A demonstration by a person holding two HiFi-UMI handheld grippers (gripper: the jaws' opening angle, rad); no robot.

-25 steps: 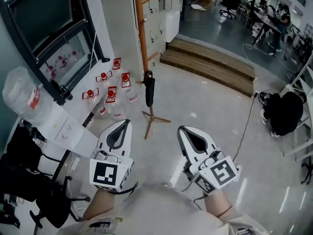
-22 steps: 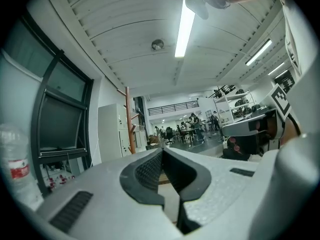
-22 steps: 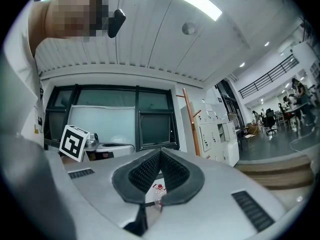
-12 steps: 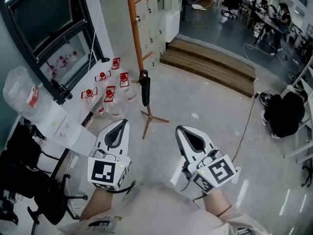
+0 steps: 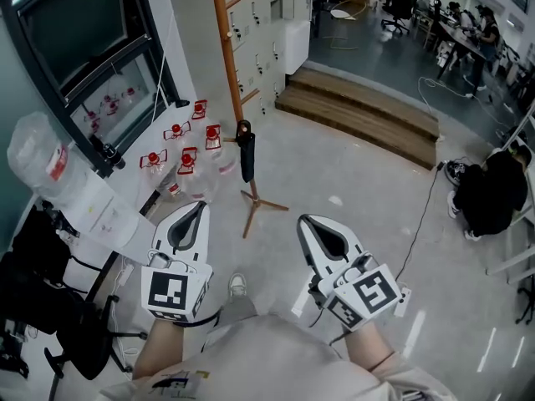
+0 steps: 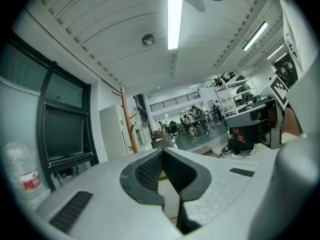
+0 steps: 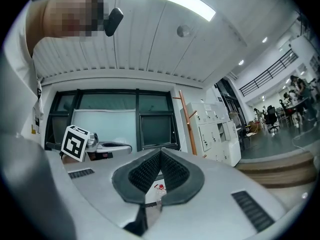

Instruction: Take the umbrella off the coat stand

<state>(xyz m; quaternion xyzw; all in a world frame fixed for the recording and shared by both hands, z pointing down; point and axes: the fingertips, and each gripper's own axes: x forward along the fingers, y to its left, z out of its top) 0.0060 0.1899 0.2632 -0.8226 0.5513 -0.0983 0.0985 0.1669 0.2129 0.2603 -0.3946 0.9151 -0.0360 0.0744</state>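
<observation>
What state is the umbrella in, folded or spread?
Folded: the umbrella is a slim black roll hanging beside the stand pole.

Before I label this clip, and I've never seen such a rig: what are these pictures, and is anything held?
A person holds a two-jaw gripper in each hand. The head view comes from a camera on the person's head, looking down at the left gripper and right gripper. The other two come from cameras riding on each gripper, looking along its jaws. Both are shut and empty. Ahead, a black umbrella hangs on the wooden coat stand; bottles sit on the floor beside it.
</observation>
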